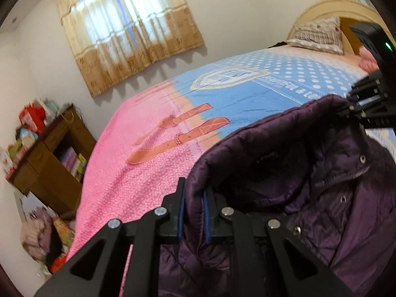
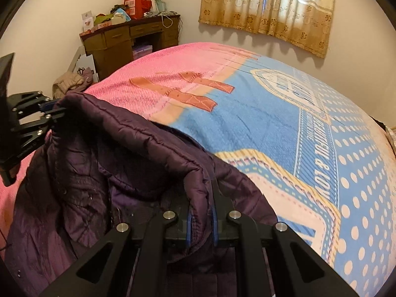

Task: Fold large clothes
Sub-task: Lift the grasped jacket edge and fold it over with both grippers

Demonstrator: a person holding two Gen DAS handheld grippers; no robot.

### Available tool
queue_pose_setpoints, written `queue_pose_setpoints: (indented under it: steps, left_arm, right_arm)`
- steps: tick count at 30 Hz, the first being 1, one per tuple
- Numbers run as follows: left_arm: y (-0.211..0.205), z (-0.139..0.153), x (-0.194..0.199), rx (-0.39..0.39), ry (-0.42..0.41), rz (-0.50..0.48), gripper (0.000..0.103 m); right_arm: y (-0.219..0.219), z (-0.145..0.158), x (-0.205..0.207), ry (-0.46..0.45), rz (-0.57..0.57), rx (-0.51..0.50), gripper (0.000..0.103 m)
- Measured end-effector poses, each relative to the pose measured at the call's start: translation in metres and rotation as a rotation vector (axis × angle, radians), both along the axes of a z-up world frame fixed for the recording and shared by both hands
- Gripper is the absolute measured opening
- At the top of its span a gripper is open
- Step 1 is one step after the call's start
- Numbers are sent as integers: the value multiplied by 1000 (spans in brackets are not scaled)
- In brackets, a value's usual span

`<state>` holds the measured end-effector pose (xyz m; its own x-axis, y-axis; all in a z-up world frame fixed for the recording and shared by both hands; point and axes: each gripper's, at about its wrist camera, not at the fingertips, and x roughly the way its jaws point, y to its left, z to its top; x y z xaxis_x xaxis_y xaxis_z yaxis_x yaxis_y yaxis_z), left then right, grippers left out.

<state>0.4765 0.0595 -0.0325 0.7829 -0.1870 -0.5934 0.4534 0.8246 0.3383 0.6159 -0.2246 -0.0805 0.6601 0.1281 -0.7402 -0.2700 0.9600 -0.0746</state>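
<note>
Dark purple quilted jacket [image 1: 284, 185], zipper and snaps showing, hangs lifted over the bed [image 1: 148, 173]. I see my left gripper [image 1: 194, 212] and right gripper [image 2: 201, 212], jaws clamped on opposite ends of its puffy collar.

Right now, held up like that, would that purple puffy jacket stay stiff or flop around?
Probably floppy: the purple jacket sags between the left gripper and right gripper. Its quilted padding suggests it is light. The shiny fabric may slip.
</note>
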Motion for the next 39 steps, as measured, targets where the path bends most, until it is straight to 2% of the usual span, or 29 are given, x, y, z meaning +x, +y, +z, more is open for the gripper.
queue_pose_setpoints:
  steps: [6,12,20,24,27,29,31,33,35,39]
  left_arm:
    - [-11,-21,-22,156,-84,-72,13]
    - [-16,-49,-34,285,-110,-128,13]
    - [-25,-81,-36,425,-133,-164,13]
    - [-30,-93,-34,460,-145,-158,12]
    - [-32,-99,-35,491,-165,-152,11]
    - [-33,-100,-40,499,-176,-149,11]
    - [-34,-101,-43,502,-183,-146,12]
    - [-34,-101,-44,497,-185,-145,12]
    - [-34,-102,-45,497,-189,-145,12]
    - [-36,-101,-51,506,-205,-133,15]
  right_arm:
    - [-3,-19,-15,29,-9,-29,11]
    - [-3,-40,-17,79,-21,-61,11]
    - [-1,-63,-14,131,-39,-91,11]
    - [-1,-68,-11,149,-33,-100,11]
    - [-5,-63,-14,159,-24,-87,14]
    - [-12,-55,-18,190,-15,-54,24]
    - [-20,-43,-26,214,-23,-32,46]
    - [-31,-21,-39,183,-45,7,48]
    - [-36,5,-48,109,-87,61,47]
    - [-20,22,-38,21,-116,145,47]
